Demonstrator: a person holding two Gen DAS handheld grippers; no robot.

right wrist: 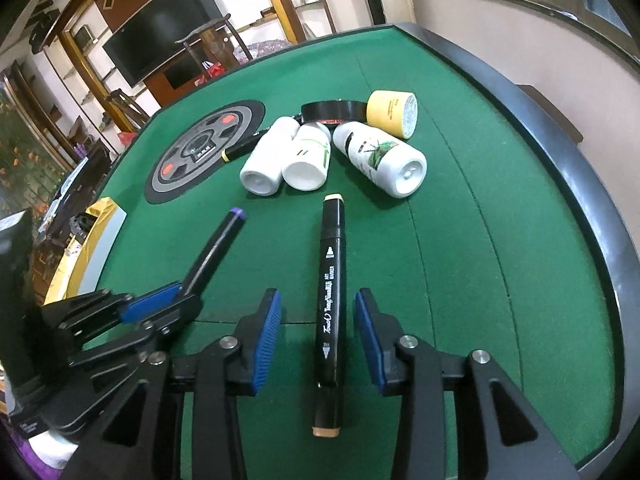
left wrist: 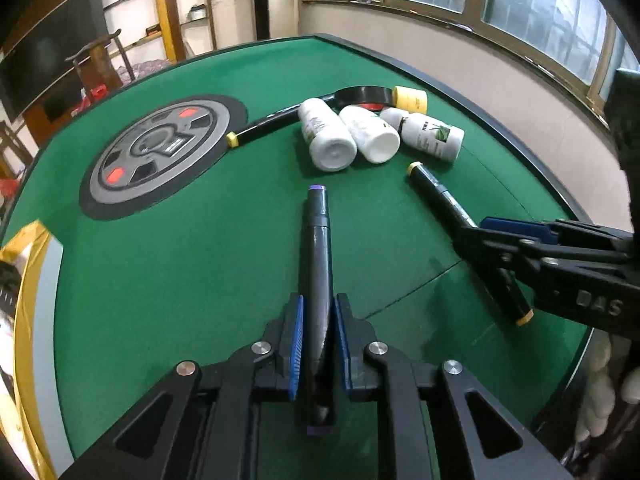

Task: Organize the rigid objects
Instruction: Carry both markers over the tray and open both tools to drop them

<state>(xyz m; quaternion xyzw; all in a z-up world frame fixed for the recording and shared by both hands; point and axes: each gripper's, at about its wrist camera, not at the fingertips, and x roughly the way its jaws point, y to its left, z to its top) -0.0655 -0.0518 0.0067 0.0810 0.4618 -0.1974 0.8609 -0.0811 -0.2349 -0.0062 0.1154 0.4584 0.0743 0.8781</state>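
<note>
My left gripper (left wrist: 318, 312) is shut on a black marker with purple caps (left wrist: 318, 248), which points forward along the green table (left wrist: 180, 260). It also shows in the right wrist view (right wrist: 214, 250), with the left gripper (right wrist: 172, 298) around it. My right gripper (right wrist: 318, 308) is open, its blue pads on either side of a black marker with tan caps (right wrist: 331, 300) lying on the felt. In the left wrist view this marker (left wrist: 440, 196) lies at the right gripper (left wrist: 476, 232).
Three white bottles (left wrist: 332, 136) (left wrist: 374, 134) (left wrist: 432, 134) lie together at the back, with a black tape roll (left wrist: 364, 96), a yellow cap-like jar (left wrist: 410, 98) and a third marker (left wrist: 264, 128). A round grey disc (left wrist: 160, 152) sits left. The table's raised edge (right wrist: 560, 152) runs along the right.
</note>
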